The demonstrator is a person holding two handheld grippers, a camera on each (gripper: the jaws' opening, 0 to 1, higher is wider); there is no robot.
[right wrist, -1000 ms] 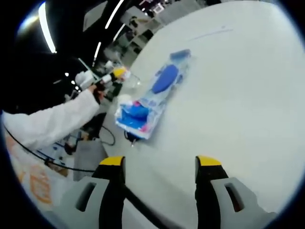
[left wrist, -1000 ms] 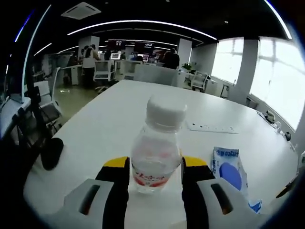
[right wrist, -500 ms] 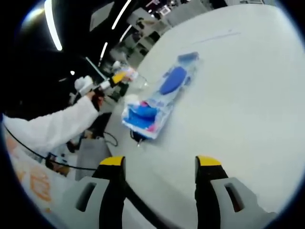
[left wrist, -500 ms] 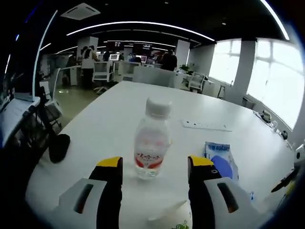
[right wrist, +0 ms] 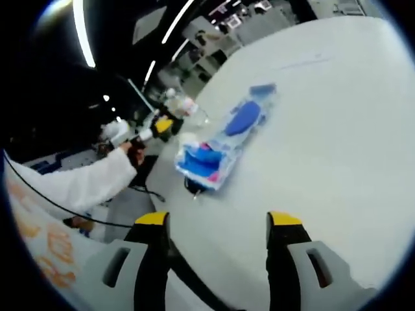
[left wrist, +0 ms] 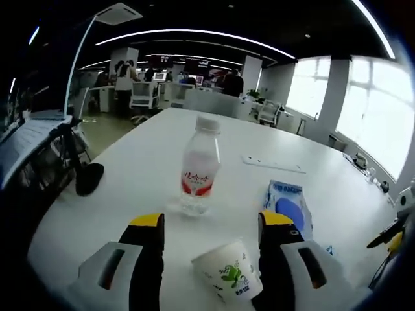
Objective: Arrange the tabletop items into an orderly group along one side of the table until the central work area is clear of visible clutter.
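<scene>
- My left hand-held gripper has its jaws spread wide and grips nothing; the yellow-tipped jaws stand apart over the white worktop.
- The water bottle stands upright on the worktop ahead of my left jaws, clear of both, with its white cap on and a red-printed label round its middle.
- A paper cup with a green print lies tipped on its side between my left jaws, close to the right one; I cannot tell whether it touches the jaw.
- A blue-and-white packet lies flat on the worktop just beyond my right-side jaw in the left gripper view, near the bottle but apart from it.
- Farther back a white power strip lies flat, well apart from the bottle.
- A dark object sits at the worktop's left edge.
- My right hand-held gripper is likewise spread open and holds nothing, above bare worktop.
- In the right gripper view the blue-and-white packet lies ahead of the jaws, well apart from them, and beyond it my white sleeve reaches in with the left hand-held gripper.
</scene>
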